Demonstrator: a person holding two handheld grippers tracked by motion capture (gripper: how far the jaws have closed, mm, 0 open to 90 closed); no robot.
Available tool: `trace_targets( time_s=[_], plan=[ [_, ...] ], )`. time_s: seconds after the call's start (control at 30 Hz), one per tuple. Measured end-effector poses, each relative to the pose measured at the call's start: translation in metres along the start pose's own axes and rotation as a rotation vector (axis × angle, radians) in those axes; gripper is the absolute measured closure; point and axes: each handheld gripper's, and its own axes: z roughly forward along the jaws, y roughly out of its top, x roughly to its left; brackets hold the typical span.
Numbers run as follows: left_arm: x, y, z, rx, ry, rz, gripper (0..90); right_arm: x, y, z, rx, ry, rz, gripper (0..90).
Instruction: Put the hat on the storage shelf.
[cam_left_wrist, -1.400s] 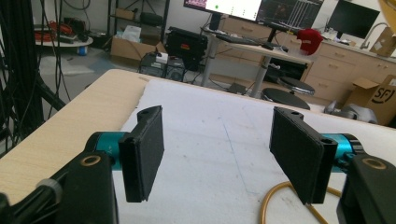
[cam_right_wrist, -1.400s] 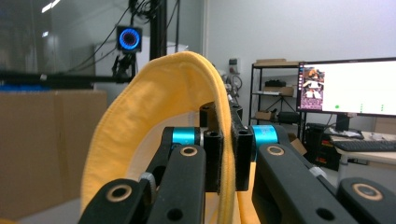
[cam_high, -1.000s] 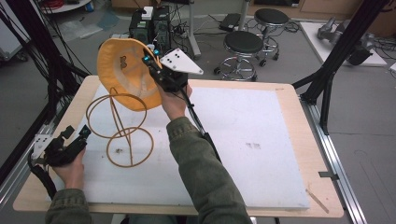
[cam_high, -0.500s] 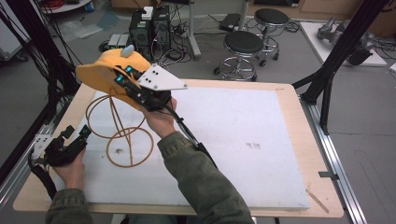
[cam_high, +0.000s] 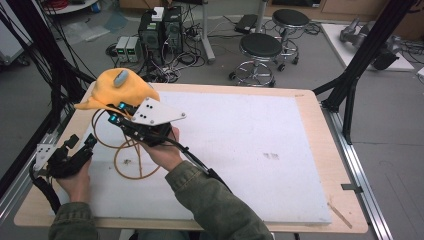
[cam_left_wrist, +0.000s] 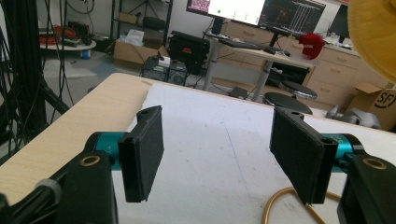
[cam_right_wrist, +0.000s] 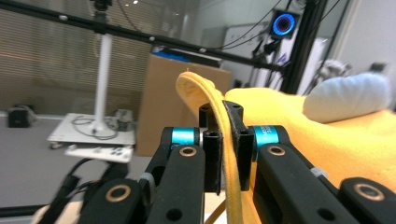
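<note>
The right hand-held gripper (cam_right_wrist: 223, 149) pinches the hat (cam_high: 117, 90) by its brim, holding it over the stand (cam_high: 131, 159) to hang. The left hand-held gripper (cam_left_wrist: 219, 154), unclenched, waits near the bench (cam_high: 300, 100) edge.

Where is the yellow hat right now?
In the high view the yellow hat is up at the table's far left, pinched by the right tool, above the wire stand.

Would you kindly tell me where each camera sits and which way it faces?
High view: above the person's side, looking forward and down on the table; both forearms show.
Left gripper view: rides the left gripper, facing across the table; open jaws show.
Right gripper view: rides the right gripper, clamped on the yellow hat.
Shared: hat, wire stand.
</note>
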Motion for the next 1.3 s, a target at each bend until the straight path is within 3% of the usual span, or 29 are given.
trace_targets(
  time_s=[0.17, 0.53, 1.3],
  plan=[
    [0.000, 0.000, 0.000, -0.002, 0.008, 0.002, 34.2, 0.004, -0.017, 0.002, 0.017, 0.066, 0.082, 85.3],
    [0.000, 0.000, 0.000, -0.001, 0.004, 0.001, 34.2, 0.012, -0.037, 0.004, 0.025, 0.129, 0.165, 85.4],
    [0.000, 0.000, 0.000, 0.005, -0.001, -0.006, 34.1, 0.027, -0.052, -0.001, 0.057, 0.150, 0.128, 83.9]
  ],
)
